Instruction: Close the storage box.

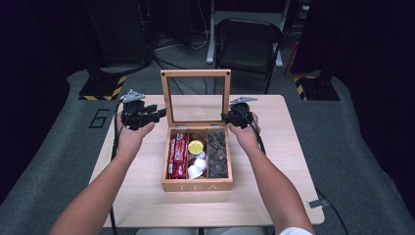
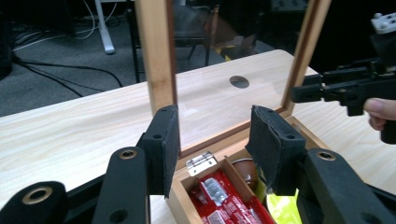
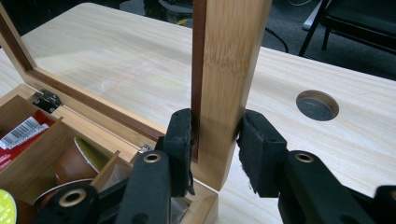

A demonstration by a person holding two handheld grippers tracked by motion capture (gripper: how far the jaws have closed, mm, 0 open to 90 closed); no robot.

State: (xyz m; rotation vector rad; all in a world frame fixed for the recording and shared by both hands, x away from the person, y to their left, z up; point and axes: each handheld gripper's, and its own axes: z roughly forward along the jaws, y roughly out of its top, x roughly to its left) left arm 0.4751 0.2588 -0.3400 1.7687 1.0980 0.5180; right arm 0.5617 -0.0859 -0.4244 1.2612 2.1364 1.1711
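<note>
Box [image 1: 196, 185] mid-table [image 1: 284, 161], lid [image 1: 196, 74] upright behind, sachets [image 1: 177, 156] left, capsules [image 1: 196, 157] middle, chair [image 1: 248, 41] beyond table.

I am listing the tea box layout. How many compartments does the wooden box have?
3, side by side in the wooden box: left with red packets, middle with capsules, right with dark sachets.

High view overhead, gripper views close — sharing lid [image 1: 196, 97]

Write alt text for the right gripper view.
The right gripper clamps the upright wooden lid frame of an open tea box. Red packets and a brown capsule sit inside; a light wooden table lies behind.
</note>
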